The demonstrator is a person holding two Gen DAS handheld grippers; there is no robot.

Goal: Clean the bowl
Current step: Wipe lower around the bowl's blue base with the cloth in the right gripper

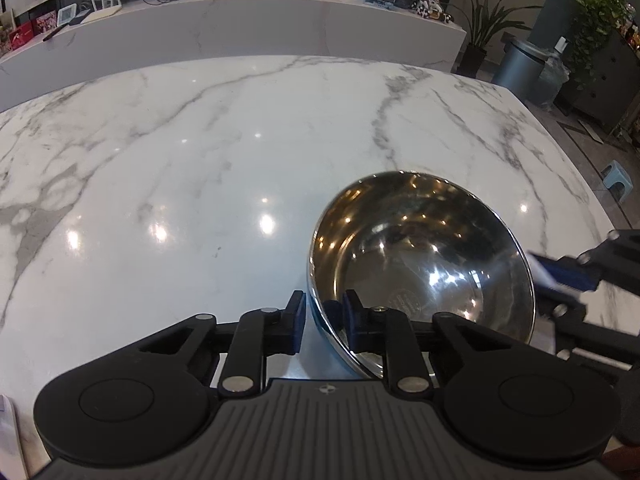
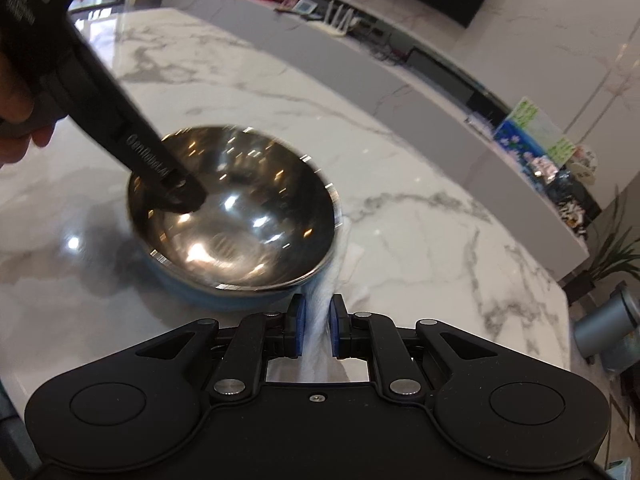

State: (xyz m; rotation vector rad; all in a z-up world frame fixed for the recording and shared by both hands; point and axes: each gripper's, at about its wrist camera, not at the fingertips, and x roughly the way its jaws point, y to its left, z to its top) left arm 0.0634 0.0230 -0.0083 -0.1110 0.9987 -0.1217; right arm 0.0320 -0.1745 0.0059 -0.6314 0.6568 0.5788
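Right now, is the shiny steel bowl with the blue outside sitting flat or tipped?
Tipped: the steel bowl leans, its rim clamped by the left gripper.

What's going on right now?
Left gripper clamped on steel bowl rim. Right gripper shut on white cloth beside bowl. Nothing in the way.

White marble table [image 1: 200,140] seen under glare spots — long pale counter [image 1: 240,36] behind, potted plant [image 1: 478,28] and grey bin [image 1: 516,62] beside it.
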